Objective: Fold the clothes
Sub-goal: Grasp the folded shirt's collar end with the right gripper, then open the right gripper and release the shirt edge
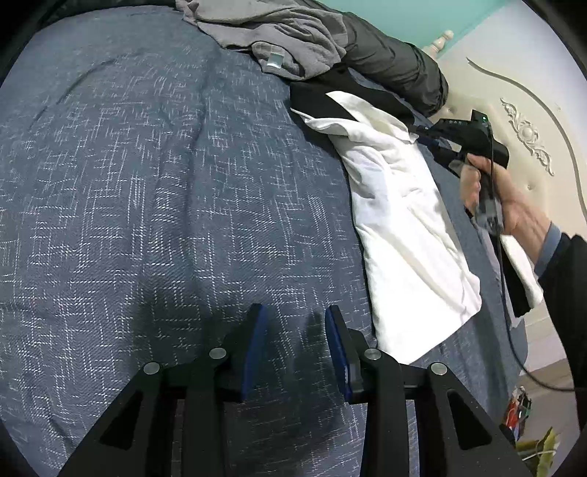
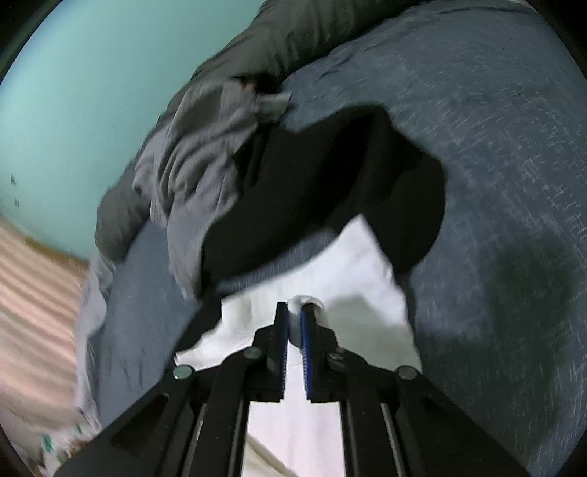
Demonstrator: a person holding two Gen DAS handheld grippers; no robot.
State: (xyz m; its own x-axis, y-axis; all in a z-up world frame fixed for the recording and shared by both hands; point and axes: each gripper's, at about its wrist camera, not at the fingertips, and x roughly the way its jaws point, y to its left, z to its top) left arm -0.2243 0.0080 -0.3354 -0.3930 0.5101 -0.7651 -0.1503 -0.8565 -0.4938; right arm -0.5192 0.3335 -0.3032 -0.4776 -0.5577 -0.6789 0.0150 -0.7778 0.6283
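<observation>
Lying along the bed's right side, the white and black cotton garment [image 1: 407, 227] stretches forward and to the right of the left gripper [image 1: 295, 345], its white panel uppermost and a black part showing at the far end and under the near right corner. The left gripper hovers just above the blue-grey woven bedspread [image 1: 165, 183] with its blue-padded jaws apart and nothing between them; the garment's near white edge lies just beside its right finger. The right gripper [image 2: 293, 323], held in a person's hand [image 1: 513, 205] with a dark sleeve, has its jaws pinched together on a fold of the white cloth, and the garment's black part [image 2: 330, 176] spreads ahead of it.

Beyond the garment sits a crumpled grey fabric heap [image 1: 268, 33] bearing a small pale tag [image 1: 275, 58]; no writing on it can be read. A dark grey quilted roll [image 1: 396, 62] lies behind that, against the cream carved headboard [image 1: 528, 135]. To the left of the left gripper the bedspread runs wide and bare. The bed's edge drops away at far right, a black cable [image 1: 513, 337] hanging there.
</observation>
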